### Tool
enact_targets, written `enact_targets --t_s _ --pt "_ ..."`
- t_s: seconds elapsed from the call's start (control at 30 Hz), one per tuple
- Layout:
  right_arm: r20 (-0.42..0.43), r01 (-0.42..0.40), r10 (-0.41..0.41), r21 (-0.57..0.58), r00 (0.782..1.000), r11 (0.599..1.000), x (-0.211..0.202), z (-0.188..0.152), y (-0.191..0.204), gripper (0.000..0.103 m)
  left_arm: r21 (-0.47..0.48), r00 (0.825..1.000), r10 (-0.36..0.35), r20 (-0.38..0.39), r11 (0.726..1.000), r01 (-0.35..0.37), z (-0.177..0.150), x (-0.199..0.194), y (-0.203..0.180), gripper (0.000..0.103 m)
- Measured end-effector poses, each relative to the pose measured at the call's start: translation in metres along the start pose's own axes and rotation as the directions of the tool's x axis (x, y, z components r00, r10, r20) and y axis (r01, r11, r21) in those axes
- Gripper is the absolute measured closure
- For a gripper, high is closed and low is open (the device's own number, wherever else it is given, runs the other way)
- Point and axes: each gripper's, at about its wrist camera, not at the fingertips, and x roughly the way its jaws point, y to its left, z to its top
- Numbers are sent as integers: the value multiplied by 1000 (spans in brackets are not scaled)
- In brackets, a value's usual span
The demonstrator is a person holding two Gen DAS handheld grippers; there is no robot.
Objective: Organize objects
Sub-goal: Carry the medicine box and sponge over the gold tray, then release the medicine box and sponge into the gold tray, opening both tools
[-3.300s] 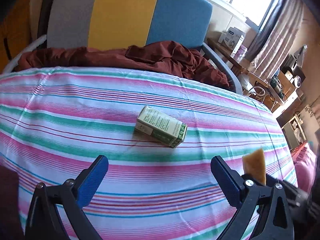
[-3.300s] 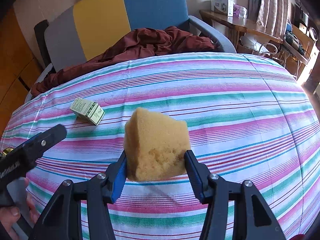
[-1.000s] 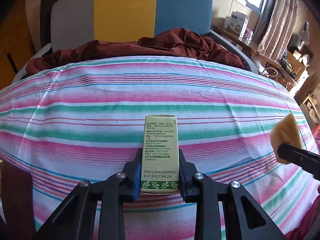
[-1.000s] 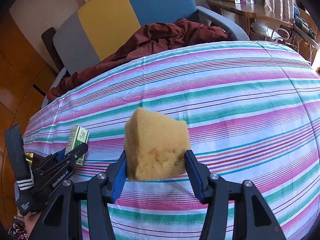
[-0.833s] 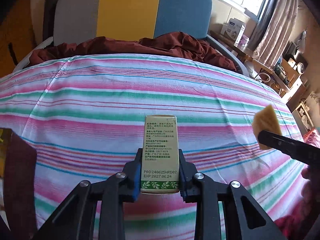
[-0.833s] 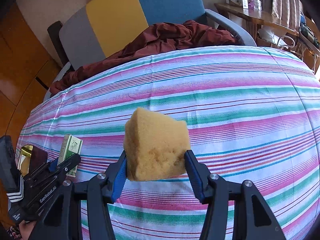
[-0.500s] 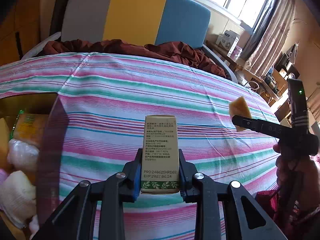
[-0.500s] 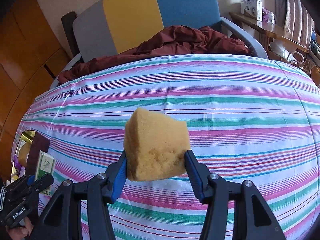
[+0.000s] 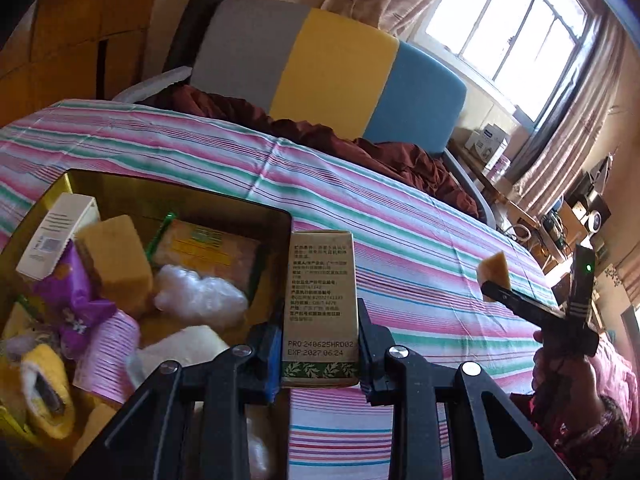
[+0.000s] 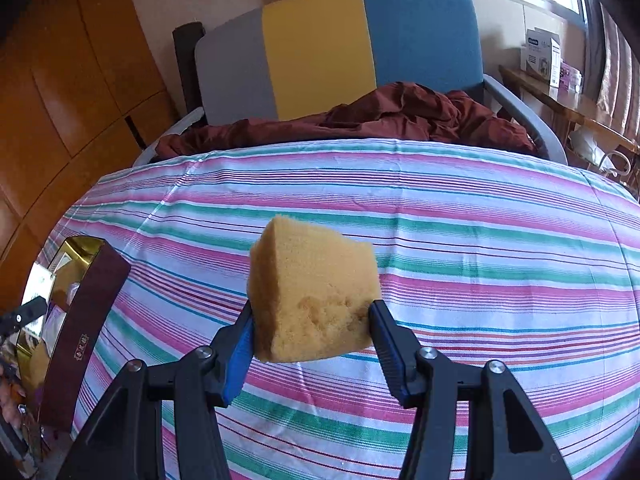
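Since one second ago, the left gripper (image 9: pixel 318 354) has travelled from above the bare striped cloth to the right-hand edge of the gold box (image 9: pixel 180 198), which was not in its view then; the right gripper has shifted only a little and its load is unchanged

Left wrist view: the left gripper's jaws are clamped narrow on the carton (image 9: pixel 320 308), an upright green-and-cream pack with printed text facing the camera. The carton sits above the box's right wall, partly over the interior and partly over the striped cloth (image 9: pixel 420 248). Inside the box lie a yellow sponge block (image 9: pixel 114 258), a white carton (image 9: pixel 56 236), a purple wrapper (image 9: pixel 74 300), a clear plastic bag (image 9: pixel 198 296) and a flat yellow packet (image 9: pixel 208 250). At far right a hand (image 9: pixel 568 376) holds the right gripper, seen side-on, with the sponge (image 9: pixel 495 272) at its tip, well apart from the box.

Right wrist view: the right gripper (image 10: pixel 312 340) holds the sponge (image 10: pixel 314 292) at a moderate jaw width, both pads pressing its sides. The sponge is raised above the striped cloth (image 10: pixel 480 240), near the middle of the surface. The gold box (image 10: pixel 80 312) stands at the far left, its dark outer wall facing the camera, with the tip of the left gripper (image 10: pixel 22 314) over it. Beyond the cloth, a maroon fabric (image 10: pixel 400 120) lies on a grey, yellow and blue chair (image 10: pixel 320 40)
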Motion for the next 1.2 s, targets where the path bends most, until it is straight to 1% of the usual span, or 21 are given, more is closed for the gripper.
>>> enact_targets --t_s 0.13,0.2,0.3,0.4,0.5,0.53,0.57,0.6,0.67,0.73,0.8,0.87,0.9,0.97,1.07,1.2 --pt "20 -45 46 -36 999 998 -5 -1 18 48 -66 999 45 7 997 -44 13 1 34 73" --pt "11 -66 67 -67 998 996 -6 -2 32 48 -82 998 70 -2 994 -70 18 5 46 73" --pt "-13 -97 97 -108 995 989 -7 -7 59 48 -109 996 88 -24 990 -90 26 15 62 73" --pt "-38 -159 155 -114 987 981 -8 -12 90 48 -161 996 71 -51 984 -79 33 28 76 73" --pt "-50 -227 223 -126 974 966 -10 -17 123 48 -202 995 67 -68 976 -80 37 36 85 73" --pt "-52 -244 239 -137 970 960 -10 -18 134 48 -211 995 74 -64 974 -86 39 37 86 69" --pt "-55 -258 252 -150 966 955 -11 -20 144 48 -215 995 79 -57 972 -90 40 36 88 60" --pt "-60 -269 262 -165 963 949 -11 -23 154 48 -214 996 82 -46 973 -90 41 33 89 55" --pt "-63 -282 275 -194 959 940 -12 -28 172 48 -206 996 93 -14 974 -94 42 23 90 34" --pt "-69 -296 288 -211 955 932 -12 -32 185 48 -195 993 113 24 975 -106 41 10 92 26" --pt "-77 -308 299 -221 951 925 -11 -37 197 48 -191 989 132 60 974 -119 39 -4 97 20" --pt "-85 -320 309 -226 947 920 -9 -41 206 48 -194 983 158 93 971 -138 35 -20 101 10" --pt "-89 -325 312 -229 946 918 -9 -42 211 48 -194 978 177 107 969 -154 34 -27 103 8" --pt "-95 -333 319 -235 943 913 -11 -46 221 48 -183 964 227 138 962 -200 29 -44 107 1" --pt "-109 -354 337 -243 935 903 -13 -50 234 48 -168 941 293 172 949 -265 21 -65 113 0" --pt "-136 -375 351 -256 926 891 -13 -56 253 48 -180 922 349 170 931 -319 14 -89 123 0"
